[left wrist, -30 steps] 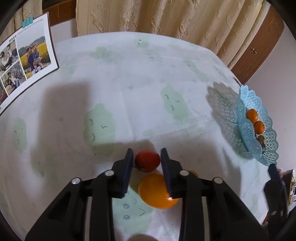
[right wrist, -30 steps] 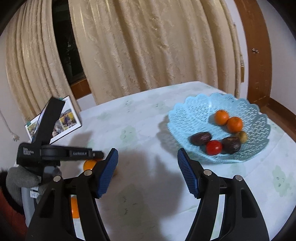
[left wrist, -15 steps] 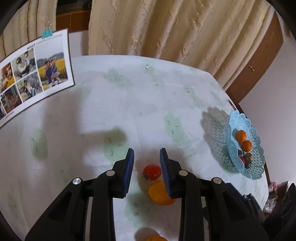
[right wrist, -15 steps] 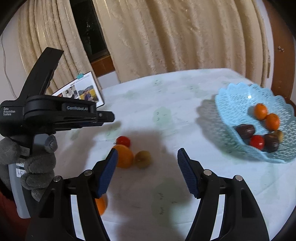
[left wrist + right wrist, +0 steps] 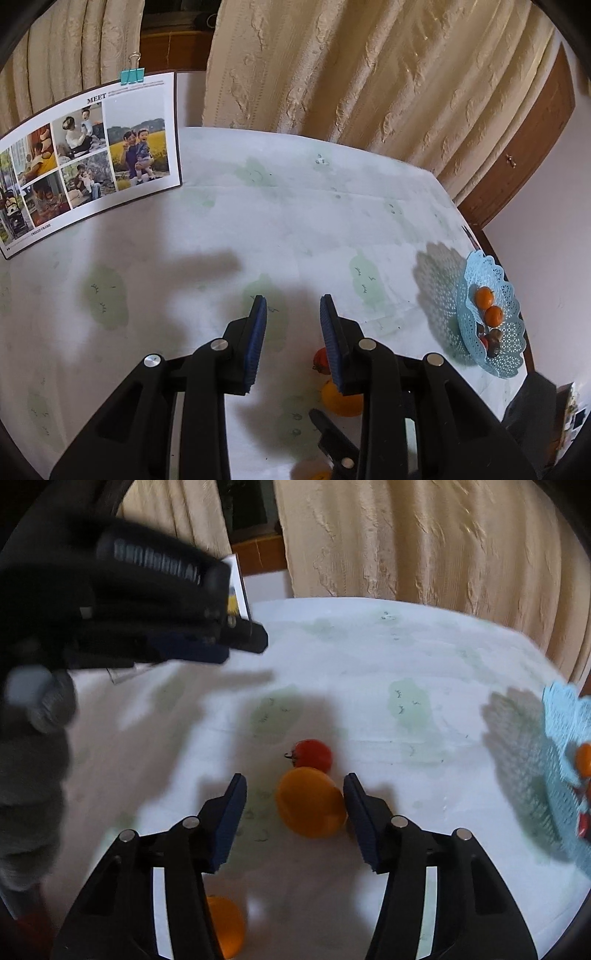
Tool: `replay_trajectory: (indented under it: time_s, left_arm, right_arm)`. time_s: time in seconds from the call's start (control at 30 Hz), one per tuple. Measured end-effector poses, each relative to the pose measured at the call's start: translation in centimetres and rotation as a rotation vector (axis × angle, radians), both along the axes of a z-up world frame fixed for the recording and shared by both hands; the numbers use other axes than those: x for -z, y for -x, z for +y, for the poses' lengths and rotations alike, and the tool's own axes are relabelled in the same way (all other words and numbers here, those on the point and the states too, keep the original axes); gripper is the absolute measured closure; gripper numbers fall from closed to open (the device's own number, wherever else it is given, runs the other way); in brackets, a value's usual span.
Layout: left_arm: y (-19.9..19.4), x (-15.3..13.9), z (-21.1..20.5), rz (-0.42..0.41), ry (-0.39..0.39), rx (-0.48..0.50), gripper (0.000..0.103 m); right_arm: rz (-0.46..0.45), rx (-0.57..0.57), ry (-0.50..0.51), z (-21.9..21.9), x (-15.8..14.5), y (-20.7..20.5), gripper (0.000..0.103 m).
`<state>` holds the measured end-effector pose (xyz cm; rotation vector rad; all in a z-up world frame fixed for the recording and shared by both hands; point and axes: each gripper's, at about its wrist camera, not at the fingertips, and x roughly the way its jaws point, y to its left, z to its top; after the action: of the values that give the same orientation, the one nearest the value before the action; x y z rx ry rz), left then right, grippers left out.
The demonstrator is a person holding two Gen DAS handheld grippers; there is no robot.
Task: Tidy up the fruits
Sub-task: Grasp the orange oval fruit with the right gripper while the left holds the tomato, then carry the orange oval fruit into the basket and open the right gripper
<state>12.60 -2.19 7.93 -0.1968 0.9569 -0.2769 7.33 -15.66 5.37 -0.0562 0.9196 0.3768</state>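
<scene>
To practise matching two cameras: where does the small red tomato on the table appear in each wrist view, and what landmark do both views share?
Left wrist view: the red tomato sits low, right of centre, partly hidden behind the left gripper's right finger.
Right wrist view: near the centre, just beyond the large orange that lies between the open right gripper's fingers.
Shared landmark: the blue basket at the right edge of both.

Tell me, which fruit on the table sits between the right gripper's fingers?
The big orange does, between the open fingers of the right gripper. The small red tomato lies just beyond it, and another orange sits nearer, under the gripper's body.
</scene>
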Motion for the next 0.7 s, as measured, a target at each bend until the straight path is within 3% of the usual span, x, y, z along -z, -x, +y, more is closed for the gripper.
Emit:
replay_trajectory:
  time_s: [0.1,0.43,0.63,0.7]
  left_arm:
    - [-0.1,0.1,-0.1,0.006,0.001,0.004,0.073]
    - [-0.4,2.2,-1.6,0.058,-0.020,0.049,0.072]
    - [-0.2,3.9,-3.6,0.097,-0.048,0.092,0.071]
    - [-0.2,4.4,-4.1,0.110,-0.059,0.101,0.066]
  right_arm:
    - [-0.008,0.017,0.024,-0.2,0.2,-0.1,0.063]
    - [-0.067,0.115,-0.083,-4.7,-2.9,2.0,0.064]
    - [-0.122,0.248,-0.134,-9.5,-4.9,3.0,0.064]
    - [-0.133,0.281,-0.141,-10.9,-5.2,3.2,0.064]
